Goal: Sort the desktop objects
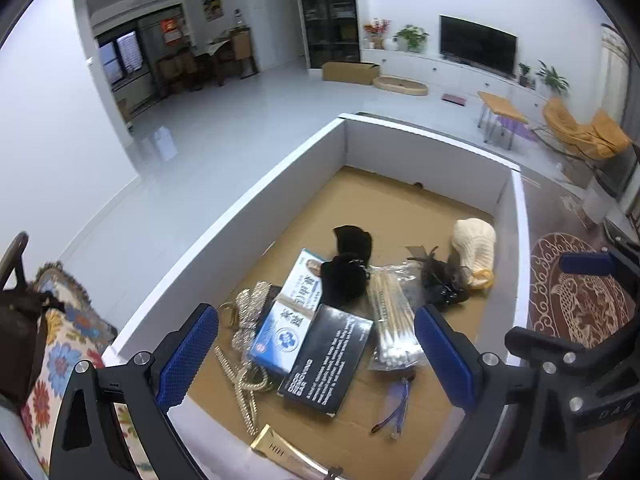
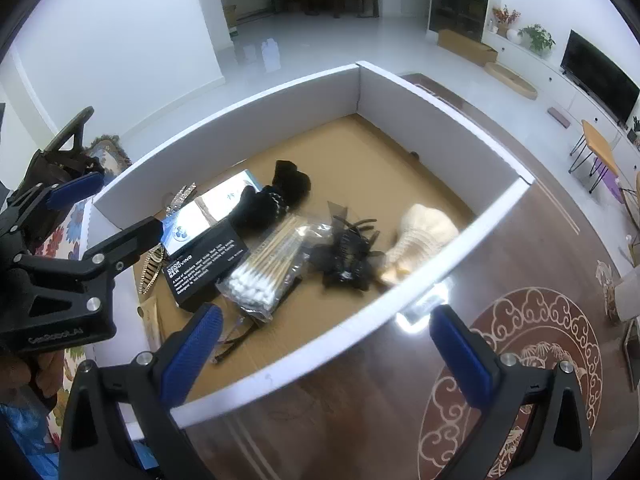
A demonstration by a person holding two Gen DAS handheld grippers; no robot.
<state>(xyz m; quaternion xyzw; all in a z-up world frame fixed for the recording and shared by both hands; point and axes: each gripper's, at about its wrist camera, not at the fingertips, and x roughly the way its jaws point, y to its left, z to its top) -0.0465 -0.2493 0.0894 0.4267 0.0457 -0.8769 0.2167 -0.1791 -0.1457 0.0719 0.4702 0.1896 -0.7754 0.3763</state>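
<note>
1. My left gripper (image 1: 316, 354) hangs over the near end of the white-walled cardboard tray (image 1: 256, 216), its blue-padded fingers (image 1: 188, 358) spread wide with nothing between them.
2. My right gripper (image 2: 326, 354) hovers above the tray's near wall and the glossy dark wooden table with the pale carp and cloud inlay (image 2: 512, 364); its jaws are also wide apart and empty.
3. Below my left gripper lies the flat black box with white print (image 1: 328, 358). From the right wrist view I can read "GOOD BAR" and "SAVING" on it (image 2: 206, 264); the smaller lines are too fine to make out.
4. Touching it is the blue and white carton (image 1: 286, 312), bearing large Chinese characters and a round blue emblem; I cannot read the characters surely.
5. A black velvet drawstring pouch (image 1: 346, 280) rests on the carton's far end.
6. The clear bag of wooden cotton swabs (image 1: 390, 316) lies just beside the black box.
7. A black claw hair clip (image 1: 440, 280) sits between the swabs and the cream knitted bundle (image 1: 476, 250).
8. A silver rhinestone chain belt (image 1: 248, 332) trails along the left wall, and a gold tube (image 1: 280, 450) lies at the near edge, its print illegible.
</note>
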